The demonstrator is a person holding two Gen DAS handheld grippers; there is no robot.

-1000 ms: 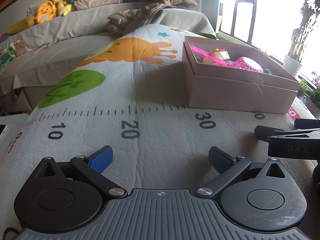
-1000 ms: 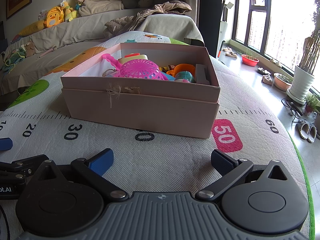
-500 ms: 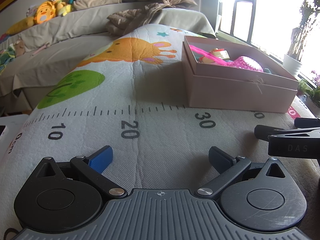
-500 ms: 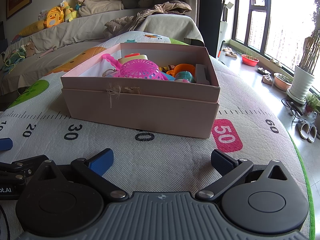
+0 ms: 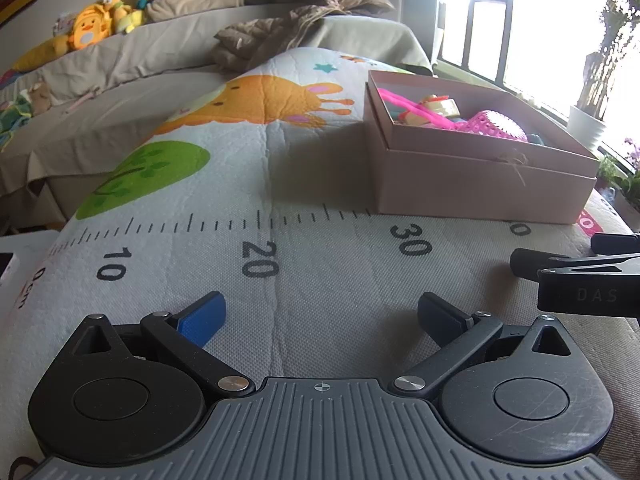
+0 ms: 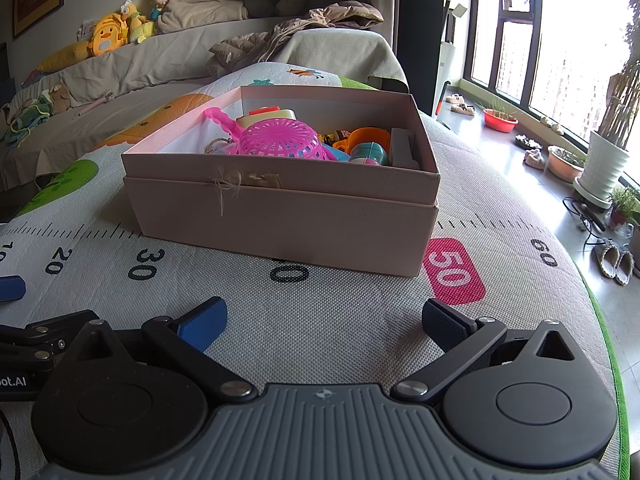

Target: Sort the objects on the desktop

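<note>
Pink box [image 6: 280,216] of toys mid-mat, pink basket [image 6: 280,140] inside, left tool [image 5: 320,316] and right tool [image 6: 324,318] both spread, empty, low over ruler-printed mat [image 5: 320,264]

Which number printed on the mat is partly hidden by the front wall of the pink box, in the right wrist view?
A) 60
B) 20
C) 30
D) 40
D: in the right wrist view the pink box stands on the mat between the 30 and the 50, and only a 0 shows below its front wall, its first digit hidden.
</note>
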